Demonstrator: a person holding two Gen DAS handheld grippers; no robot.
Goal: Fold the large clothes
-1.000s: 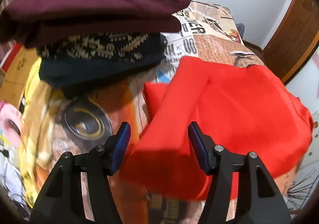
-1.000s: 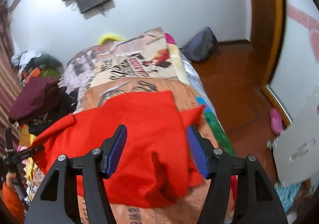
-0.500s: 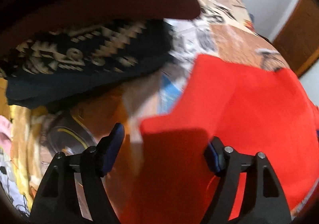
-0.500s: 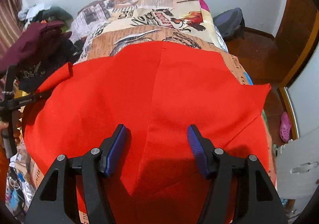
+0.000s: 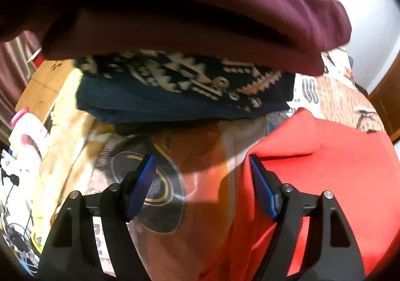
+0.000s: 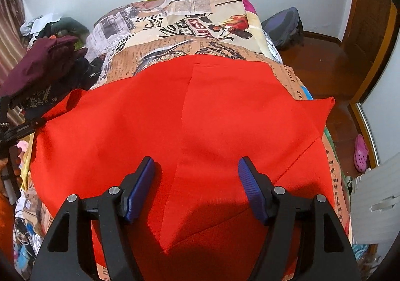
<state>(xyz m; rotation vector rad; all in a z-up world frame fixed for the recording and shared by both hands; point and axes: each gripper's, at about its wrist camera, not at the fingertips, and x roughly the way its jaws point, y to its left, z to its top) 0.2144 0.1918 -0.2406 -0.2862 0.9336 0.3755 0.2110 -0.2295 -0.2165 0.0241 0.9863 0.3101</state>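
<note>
Here, the biggest thing is the bed (image 6: 190, 38), its cover printed with newspaper pages and drawings, running from the near edge away to the pale far wall. Spread flat across its near half lies the red garment (image 6: 212, 118), a wide sheet of cloth with a fold line down its middle, one corner lifted at the far left and another sticking out at the right over the bed's side. In the left wrist view the same red cloth (image 5: 325, 168) fills the right part of the picture, a folded corner raised at its far end, with bare printed cover to its left.

At the left of the bed sits a pile of folded clothes: a maroon garment (image 5: 175, 6) on top, and under it a dark navy one with a pale geometric pattern (image 5: 185, 88). The right wrist view shows that pile (image 6: 40, 63) beyond the red cloth's far left corner.

A dark backpack (image 6: 285, 26) leans against the far wall on the wooden floor right of the bed, and a pink clog (image 6: 361, 153) lies on the floor at the right.

The right gripper (image 6: 196, 176) hangs over the near middle of the red cloth, its blue pads standing well apart with nothing pinched. The left gripper (image 5: 202, 178) is over the bed cover just beside the cloth's left edge; its jaws gape wide, the right pad at the cloth's border, gripping nothing
</note>
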